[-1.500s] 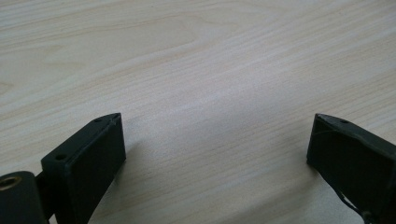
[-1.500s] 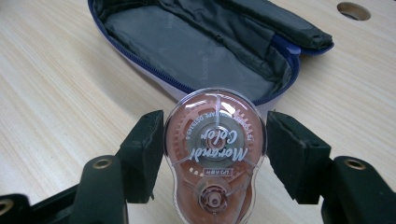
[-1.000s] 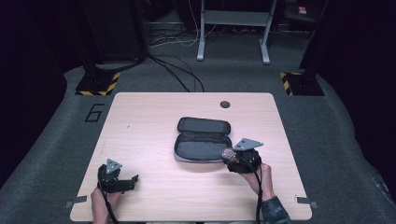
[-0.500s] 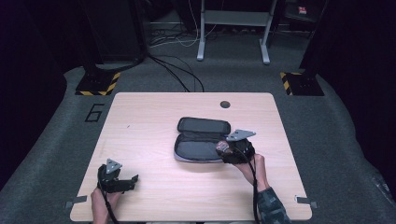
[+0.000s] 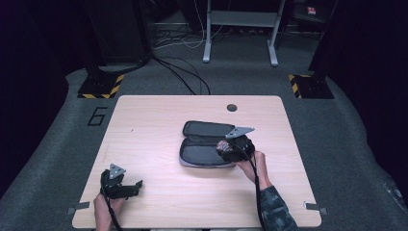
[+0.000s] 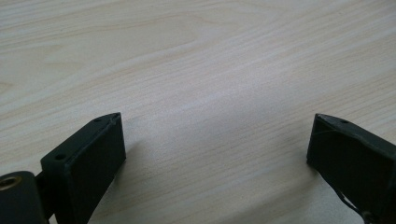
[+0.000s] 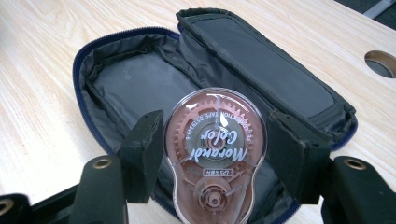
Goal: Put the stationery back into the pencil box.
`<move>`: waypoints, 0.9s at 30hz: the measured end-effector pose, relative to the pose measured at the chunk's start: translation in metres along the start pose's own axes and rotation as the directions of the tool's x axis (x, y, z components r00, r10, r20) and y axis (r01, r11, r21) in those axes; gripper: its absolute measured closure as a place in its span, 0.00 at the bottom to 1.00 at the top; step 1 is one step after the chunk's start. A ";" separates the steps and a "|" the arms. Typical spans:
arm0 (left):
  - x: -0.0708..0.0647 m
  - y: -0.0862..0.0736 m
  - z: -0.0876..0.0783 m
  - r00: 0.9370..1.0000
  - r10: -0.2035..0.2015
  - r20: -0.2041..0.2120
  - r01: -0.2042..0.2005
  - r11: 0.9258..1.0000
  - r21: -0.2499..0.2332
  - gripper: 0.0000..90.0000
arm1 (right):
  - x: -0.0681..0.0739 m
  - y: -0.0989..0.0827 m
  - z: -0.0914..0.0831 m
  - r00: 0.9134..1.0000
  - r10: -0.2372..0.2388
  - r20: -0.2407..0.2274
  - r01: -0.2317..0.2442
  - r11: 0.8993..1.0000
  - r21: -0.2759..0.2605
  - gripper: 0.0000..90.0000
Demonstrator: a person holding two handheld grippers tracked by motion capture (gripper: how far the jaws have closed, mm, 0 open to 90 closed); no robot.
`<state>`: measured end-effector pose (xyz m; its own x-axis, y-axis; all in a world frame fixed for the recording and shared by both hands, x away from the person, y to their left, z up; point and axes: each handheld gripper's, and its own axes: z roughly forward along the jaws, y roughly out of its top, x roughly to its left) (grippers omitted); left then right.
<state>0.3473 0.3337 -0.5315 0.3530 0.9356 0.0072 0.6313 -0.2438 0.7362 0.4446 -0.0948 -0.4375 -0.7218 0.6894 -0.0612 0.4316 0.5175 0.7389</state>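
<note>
A dark zip case [image 5: 207,144] lies open in the middle of the wooden table [image 5: 154,120], its lid folded back. In the right gripper view the case's empty grey inside [image 7: 140,88] lies just below a clear pinkish correction tape dispenser [image 7: 215,154]. My right gripper [image 7: 215,144] is shut on that dispenser, one jaw pressing each side. In the high view this gripper [image 5: 230,148] hovers over the case's right end. My left gripper [image 5: 132,186] rests near the table's front left, and its jaws [image 6: 210,149] stand open over bare wood.
A round cable hole [image 5: 232,107] sits near the table's far edge, also seen as a hole [image 7: 380,63] in the right gripper view. Beyond the table are floor cables [image 5: 183,77], a metal stand [image 5: 240,29] and striped bases [image 5: 101,86].
My right gripper has moved left and away from the table's front edge with the dispenser, ending over the open case. The left gripper has stayed put.
</note>
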 end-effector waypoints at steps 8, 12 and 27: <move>0.000 0.000 0.000 1.000 0.000 0.000 0.000 1.000 0.000 0.05 | -0.001 0.005 0.010 1.000 0.019 -0.008 -0.019 1.000 0.006 0.43; 0.000 0.000 0.000 1.000 0.000 0.001 0.000 1.000 -0.001 0.05 | -0.002 0.008 0.019 1.000 0.012 -0.015 -0.011 1.000 0.014 0.43; 0.000 0.000 0.000 1.000 0.001 0.000 -0.001 1.000 -0.001 0.05 | 0.001 0.018 0.047 1.000 0.000 -0.031 0.002 0.998 0.065 0.43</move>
<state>0.3472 0.3336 -0.5315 0.3536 0.9354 0.0074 0.6306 -0.2442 0.7367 0.4774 -0.0607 -0.4558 -0.7385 0.6731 -0.0403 0.4644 0.5511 0.6933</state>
